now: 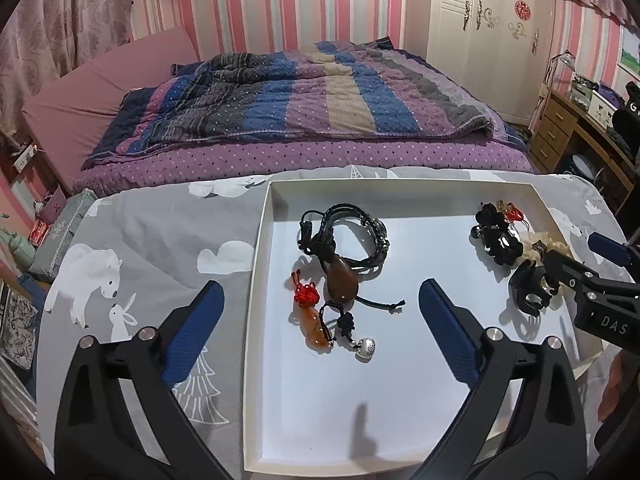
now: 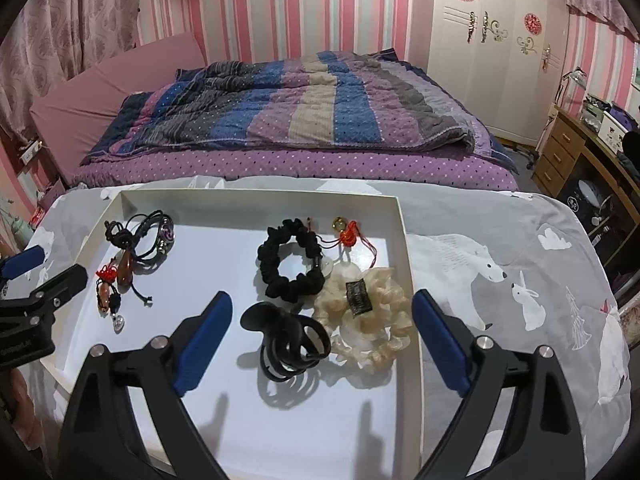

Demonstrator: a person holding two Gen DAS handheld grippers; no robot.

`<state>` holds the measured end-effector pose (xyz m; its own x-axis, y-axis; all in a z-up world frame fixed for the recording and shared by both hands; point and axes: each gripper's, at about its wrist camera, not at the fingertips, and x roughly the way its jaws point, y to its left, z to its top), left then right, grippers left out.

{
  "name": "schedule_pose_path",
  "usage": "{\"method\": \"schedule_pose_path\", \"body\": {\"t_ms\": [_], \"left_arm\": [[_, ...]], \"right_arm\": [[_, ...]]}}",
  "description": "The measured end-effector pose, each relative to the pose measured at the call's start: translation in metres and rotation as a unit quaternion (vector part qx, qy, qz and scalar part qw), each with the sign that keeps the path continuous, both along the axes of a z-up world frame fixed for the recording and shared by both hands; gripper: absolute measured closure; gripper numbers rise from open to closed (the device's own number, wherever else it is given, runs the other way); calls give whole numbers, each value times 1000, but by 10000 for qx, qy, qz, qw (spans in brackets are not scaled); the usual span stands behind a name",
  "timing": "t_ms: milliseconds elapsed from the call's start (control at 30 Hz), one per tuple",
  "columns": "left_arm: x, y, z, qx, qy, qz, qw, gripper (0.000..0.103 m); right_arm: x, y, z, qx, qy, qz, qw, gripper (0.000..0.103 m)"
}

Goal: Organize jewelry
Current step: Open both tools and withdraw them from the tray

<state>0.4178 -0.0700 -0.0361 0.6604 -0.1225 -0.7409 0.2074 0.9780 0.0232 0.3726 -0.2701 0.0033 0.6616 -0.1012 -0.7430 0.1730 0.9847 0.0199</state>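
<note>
A white tray [image 1: 256,264] lies on a grey animal-print cloth. On its left lie a black cord bracelet [image 1: 352,236], a brown stone pendant [image 1: 342,282], an orange pendant with a red knot [image 1: 314,326] and a silver bell charm [image 1: 365,349]. On its right lie a black scrunchie [image 2: 290,260], a cream scrunchie [image 2: 372,320], a black claw clip [image 2: 288,342] and a red-knot gold charm [image 2: 346,232]. My left gripper [image 1: 320,332] is open above the pendants. My right gripper [image 2: 322,338] is open above the claw clip and cream scrunchie.
A bed with a striped quilt [image 1: 312,100] stands just behind the table. A white wardrobe [image 2: 500,40] and a wooden desk [image 2: 588,160] are at the back right. The tray also shows in the right wrist view [image 2: 404,248]. Grey cloth [image 2: 500,280] stretches right of the tray.
</note>
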Motion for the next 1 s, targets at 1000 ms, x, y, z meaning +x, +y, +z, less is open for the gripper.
{"method": "schedule_pose_path", "body": {"t_ms": [1000], "left_arm": [[-119,45,91,38,-161,181,9997,3]], "right_arm": [[-128,0,81,-714,-444,-496,9952,3]]}}
